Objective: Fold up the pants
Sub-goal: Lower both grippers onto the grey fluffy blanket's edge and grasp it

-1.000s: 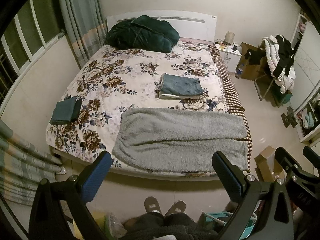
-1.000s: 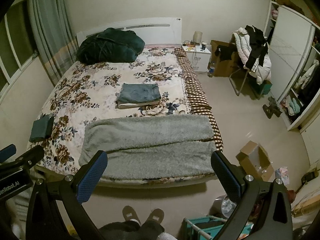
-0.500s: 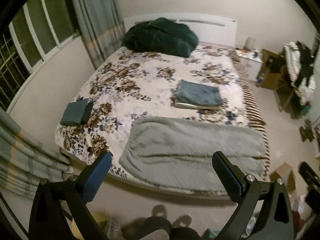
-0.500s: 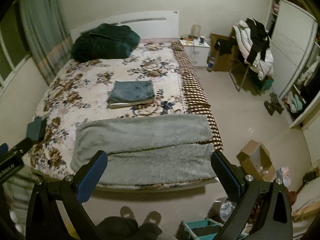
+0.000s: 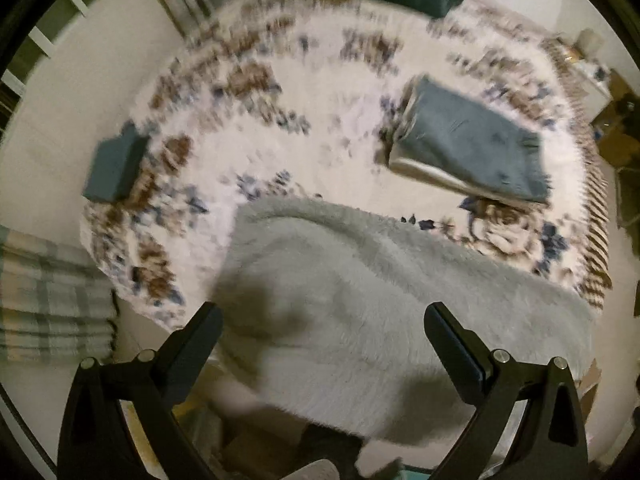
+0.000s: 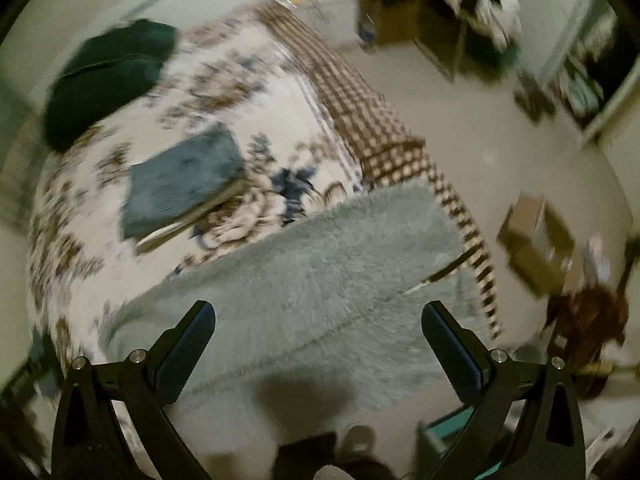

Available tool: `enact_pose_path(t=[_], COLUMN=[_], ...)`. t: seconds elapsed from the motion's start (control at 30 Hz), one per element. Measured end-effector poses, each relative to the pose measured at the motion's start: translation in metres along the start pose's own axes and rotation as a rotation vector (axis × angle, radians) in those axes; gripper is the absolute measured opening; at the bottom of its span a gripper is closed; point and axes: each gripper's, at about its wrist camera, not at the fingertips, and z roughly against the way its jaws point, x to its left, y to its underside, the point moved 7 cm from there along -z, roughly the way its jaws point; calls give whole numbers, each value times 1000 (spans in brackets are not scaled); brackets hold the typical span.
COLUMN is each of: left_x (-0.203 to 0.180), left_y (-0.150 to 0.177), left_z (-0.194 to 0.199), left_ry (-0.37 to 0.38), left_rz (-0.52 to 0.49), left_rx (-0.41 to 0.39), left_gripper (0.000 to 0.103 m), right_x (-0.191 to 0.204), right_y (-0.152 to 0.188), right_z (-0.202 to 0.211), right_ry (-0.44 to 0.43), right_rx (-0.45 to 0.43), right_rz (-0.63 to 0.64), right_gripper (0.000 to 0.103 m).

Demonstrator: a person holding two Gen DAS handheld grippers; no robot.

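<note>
Right now both claws hang spread wide over the foot of the bed, and neither holds or touches anything. The left claw (image 5: 320,316) has its two black fingers far apart above the grey fleece pants (image 5: 360,312), which lie flat across the foot of the bed (image 5: 280,80). The right claw (image 6: 319,314) is just as wide, over the same grey fleece (image 6: 304,288) nearer the bed's right edge, where the brown checked sheet (image 6: 360,108) hangs down toward the floor.

Further up the flowered cover sits a folded blue-grey pile (image 5: 472,148) with a paler layer under it, well apart from the pants. A small dark folded cloth (image 5: 114,168) lies at the bed's left edge, and a dark green quilt (image 6: 108,80) is heaped at the head. A cardboard box (image 6: 532,236) stands on the floor to the right of the bed. A dark shadow falls on the fleece close under each claw.

Against half a second ago, both claws have dropped much closer to the bed: the fleece now fills the lower half of each view. The views have also tilted, left one way and right the other, and both are smeared with motion. The finger spread looks unchanged.
</note>
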Motion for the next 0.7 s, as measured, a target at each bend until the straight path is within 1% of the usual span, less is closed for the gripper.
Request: enact_pose_path(t=[0.03, 0.07, 0.1, 0.2, 0.23, 0.3, 0.4, 0.47, 0.5, 0.53, 0.57, 0.6, 0.63, 0.67, 0.7], left_x=[-7, -14, -22, -38, -39, -44, -47, -47, -47, -46, -45, -44, -42, -40, -39], left_y=[-10, -16, -24, -45, -51, -58, -66, -67, -66, -64, -60, -58, -55, -54, -54], left_z=[-29, -50, -77, -141, -156, -193, -242, -266, -275, -284, -290, -293, -293, -288, -283], left_ry=[-6, -8, -12, -27, -28, -30, -20, -7, 0, 3, 7, 7, 3, -2, -6], left_rz=[10, 15, 21, 59, 72, 110, 205, 272, 298, 324, 347, 360, 371, 374, 367], left_rx=[41, 73, 103, 181, 205, 269, 352, 399, 418, 435, 449, 454, 445, 414, 383], left_gripper=[103, 103, 103, 103, 103, 103, 103, 100, 93, 80, 70, 49, 37, 29, 16], right_x=[-1, -1, -1, -7, -12, -17, -25, -30, -31, -33, -34, -35, -36, -35, -35], right_y=[-16, -27, -38, -59, -60, -69, -72, -65, -67, -63, -62, -60, -58, -56, -56], right_z=[-42, -70, -107, -194, -210, -262, -311, -329, -345, -353, -362, -370, -382, -388, -393], right_ry=[6, 21, 39, 73, 86, 113, 112, 109, 110, 109, 107, 107, 100, 91, 85], right_rx=[26, 46, 77, 142, 153, 194, 240, 268, 282, 296, 307, 318, 332, 338, 339], right_rz=[-42, -68, -95, -141, -147, -180, -239, -282, -309, -330, -349, -365, -382, -389, -389], right_gripper=[103, 103, 103, 103, 103, 103, 103, 103, 103, 102, 100, 95, 85, 78, 62])
